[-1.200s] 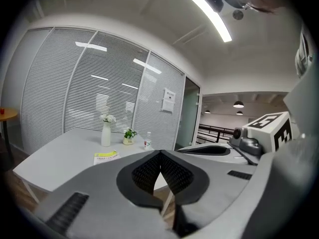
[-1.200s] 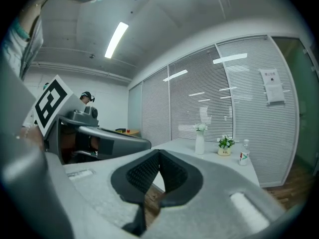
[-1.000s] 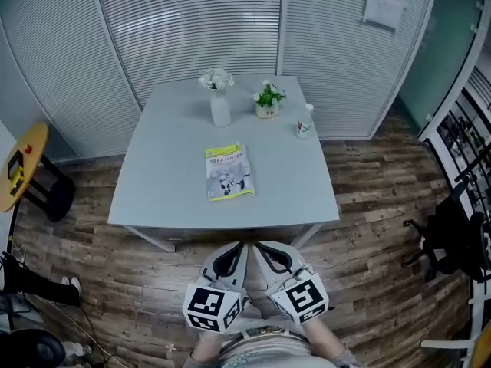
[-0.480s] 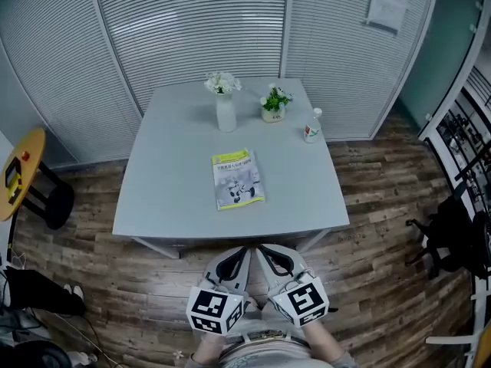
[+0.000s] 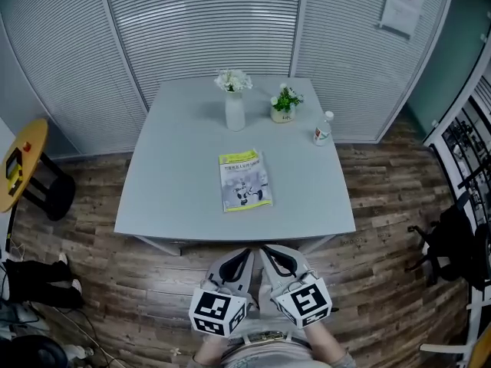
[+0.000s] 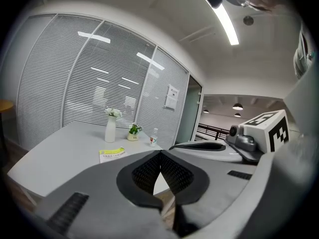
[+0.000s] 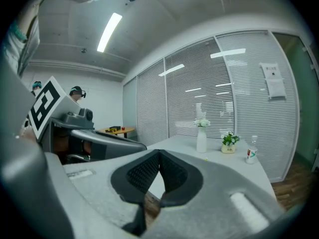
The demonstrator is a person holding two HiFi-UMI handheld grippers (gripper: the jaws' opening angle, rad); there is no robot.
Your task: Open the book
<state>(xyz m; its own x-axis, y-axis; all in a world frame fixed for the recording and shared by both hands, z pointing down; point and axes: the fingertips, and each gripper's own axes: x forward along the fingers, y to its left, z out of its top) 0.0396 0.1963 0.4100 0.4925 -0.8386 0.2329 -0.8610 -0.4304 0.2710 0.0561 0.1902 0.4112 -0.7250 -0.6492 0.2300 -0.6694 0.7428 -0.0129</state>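
We are in an office meeting room. Slatted blinds [image 5: 199,29] cover the glass partition walls, and a printed notice [image 5: 404,6] hangs on one panel. A plain grey table [image 5: 176,175] stands on a wood-plank floor [image 5: 383,282]. A black chair [image 5: 453,240] stands to one side, and a strip light [image 6: 225,20] runs along the ceiling.

One grey table [image 5: 169,182] out front, and on it I count four items: one book [image 5: 245,180], one white vase [image 5: 235,113] of flowers, one little potted plant [image 5: 284,104] and one small bottle [image 5: 323,129]. Down low there are two grippers, the left gripper [image 5: 246,251] and the right gripper [image 5: 264,249]. Off to the left stands one round yellow side table [image 5: 19,163]. One paper notice [image 5: 403,6] hangs on the blinds, and one black chair [image 5: 453,240] sits at the right.
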